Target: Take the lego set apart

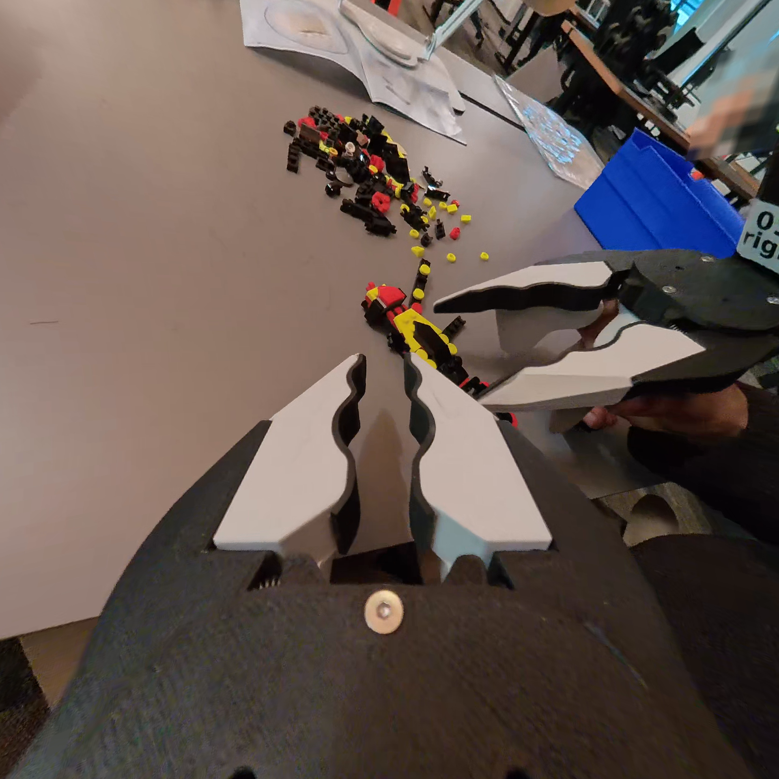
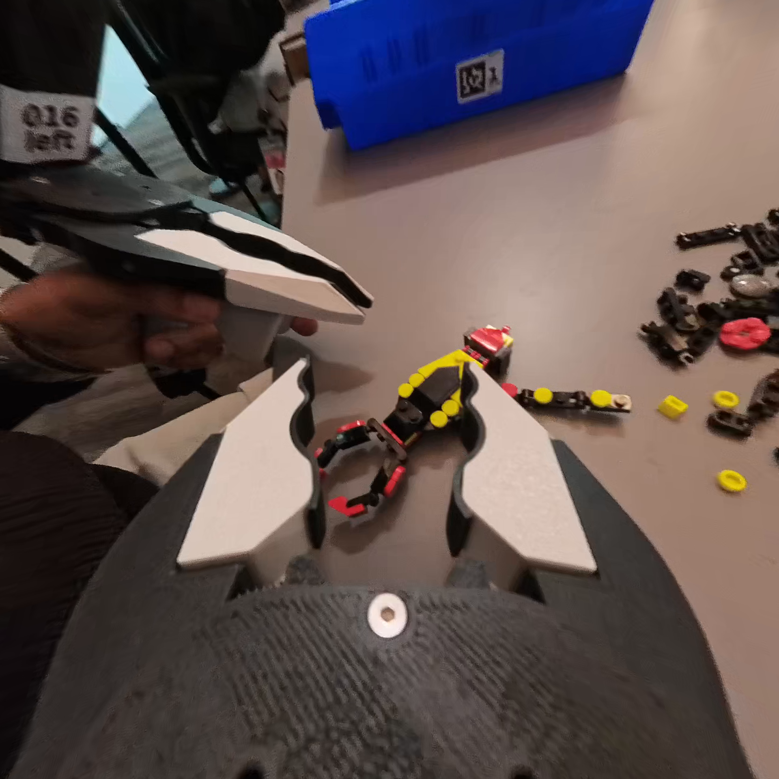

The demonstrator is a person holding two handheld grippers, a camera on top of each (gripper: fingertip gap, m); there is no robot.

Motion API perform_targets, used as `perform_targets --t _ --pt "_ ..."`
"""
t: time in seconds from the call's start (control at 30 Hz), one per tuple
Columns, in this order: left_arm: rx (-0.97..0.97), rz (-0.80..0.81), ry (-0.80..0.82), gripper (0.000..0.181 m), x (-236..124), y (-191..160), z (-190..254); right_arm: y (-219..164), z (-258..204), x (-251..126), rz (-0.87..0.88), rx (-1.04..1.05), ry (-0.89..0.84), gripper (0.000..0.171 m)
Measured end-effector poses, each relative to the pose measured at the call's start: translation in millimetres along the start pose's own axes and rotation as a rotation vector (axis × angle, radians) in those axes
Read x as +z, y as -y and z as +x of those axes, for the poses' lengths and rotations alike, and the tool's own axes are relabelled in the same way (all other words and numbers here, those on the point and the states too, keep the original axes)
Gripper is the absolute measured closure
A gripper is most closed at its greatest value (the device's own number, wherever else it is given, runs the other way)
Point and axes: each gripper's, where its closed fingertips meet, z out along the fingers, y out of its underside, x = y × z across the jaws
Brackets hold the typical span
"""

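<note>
The lego model [image 2: 438, 388], a small black, yellow and red figure with jointed limbs, lies flat on the grey table. My right gripper [image 2: 388, 366] is open and empty; its fingers stand either side of the model's lower half, low over the table. In the left wrist view the model [image 1: 411, 322] lies just beyond my left gripper [image 1: 383, 362], which is open a little and empty. The right gripper [image 1: 459, 354] reaches in from the right there. The left gripper [image 2: 364, 305] hovers left of the model in the right wrist view.
A detached black strip with yellow studs [image 2: 569, 398] lies right of the model. A pile of loose pieces [image 1: 358, 168] lies farther out. A blue bin [image 1: 657, 210] stands at the right, an open booklet [image 1: 358, 63] and a plastic bag [image 1: 548, 130] at the back. Left and right tips are no more than a few centimetres apart.
</note>
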Motion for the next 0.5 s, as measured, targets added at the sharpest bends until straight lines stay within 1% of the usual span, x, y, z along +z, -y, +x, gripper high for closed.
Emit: perform_targets --t 0.03,0.17,0.3,0.4,0.5 --pt "-0.004 -0.013 -0.002 0.165 1.6 -2.6 0.8 -0.9 3.0 0.6 -0.006 -0.006 -0.029 0.101" --pt "-0.009 -0.044 -0.010 0.161 8.1 -9.8 5.6 -1.6 8.0 1.1 -0.008 -0.048 -0.121 0.102" --pt "0.021 -0.048 -0.015 0.160 15.3 -7.6 11.6 -18.0 12.2 -1.3 -0.097 -0.105 -0.183 0.114" --pt "0.039 -0.064 0.000 0.160 25.7 -7.7 13.3 -29.6 20.8 -10.9 -0.143 -0.112 -0.236 0.129" --pt "0.062 -0.092 0.017 0.157 36.9 -8.6 16.5 -30.6 27.0 -24.3 -0.116 -0.082 -0.241 0.146"
